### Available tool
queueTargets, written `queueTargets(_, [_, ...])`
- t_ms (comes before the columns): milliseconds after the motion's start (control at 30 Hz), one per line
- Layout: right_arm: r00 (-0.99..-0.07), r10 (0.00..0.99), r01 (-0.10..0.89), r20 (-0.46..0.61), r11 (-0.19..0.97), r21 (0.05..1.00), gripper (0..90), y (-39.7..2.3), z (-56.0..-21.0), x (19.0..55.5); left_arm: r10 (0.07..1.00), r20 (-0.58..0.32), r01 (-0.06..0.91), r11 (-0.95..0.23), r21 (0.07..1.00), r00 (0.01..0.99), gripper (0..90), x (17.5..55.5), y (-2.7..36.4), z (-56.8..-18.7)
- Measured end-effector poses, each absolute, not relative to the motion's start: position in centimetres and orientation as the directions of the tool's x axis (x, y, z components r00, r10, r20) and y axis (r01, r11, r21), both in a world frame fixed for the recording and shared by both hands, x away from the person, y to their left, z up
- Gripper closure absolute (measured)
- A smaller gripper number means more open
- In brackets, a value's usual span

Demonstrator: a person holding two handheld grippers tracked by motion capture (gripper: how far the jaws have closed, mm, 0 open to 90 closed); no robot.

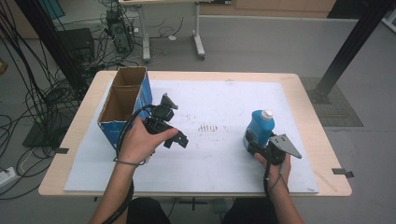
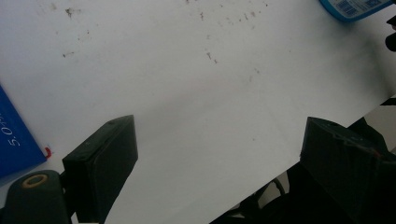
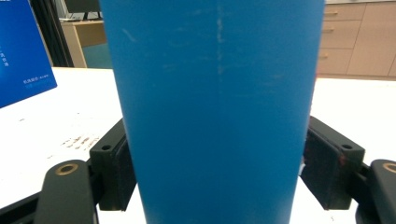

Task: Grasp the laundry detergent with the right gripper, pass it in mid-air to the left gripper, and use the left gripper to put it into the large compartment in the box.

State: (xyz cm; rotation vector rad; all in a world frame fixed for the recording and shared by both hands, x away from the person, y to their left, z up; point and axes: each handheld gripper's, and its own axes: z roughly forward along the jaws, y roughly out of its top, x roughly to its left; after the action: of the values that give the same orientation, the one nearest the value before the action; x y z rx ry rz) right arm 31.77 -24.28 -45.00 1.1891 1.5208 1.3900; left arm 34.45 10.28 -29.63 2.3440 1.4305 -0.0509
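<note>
Grasp step in hand. Your right gripper (image 1: 255, 141) has its fingers (image 3: 112, 172) pinching the blue bottle (image 1: 259, 128), upright near the table's right edge. Left gripper (image 1: 175, 137) fingers spread, empty. Next, I judge: lift straight, carry toward the cardboard box (image 1: 122, 100) at the left edge.

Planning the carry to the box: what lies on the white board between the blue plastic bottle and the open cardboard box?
High view: between the blue plastic bottle and the open cardboard box sits the left gripper; beyond it, bare scuffed white board.
</note>
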Motion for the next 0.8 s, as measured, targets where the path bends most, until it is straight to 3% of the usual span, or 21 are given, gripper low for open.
queueTargets(600, [-0.278,0.961,0.12,0.018,0.016,0.993,41.9,-23.75,-44.88,31.34,0.847,-0.232,0.862,-0.4,0.313,0.477,11.5,34.38,10.39,-29.64])
queueTargets(800, [-0.274,0.962,0.119,0.01,0.024,0.993,42.3,-23.69,-44.88,31.3,0.848,-0.232,0.862,-0.399,0.313,0.477,11.5,34.32,10.48,-29.67])
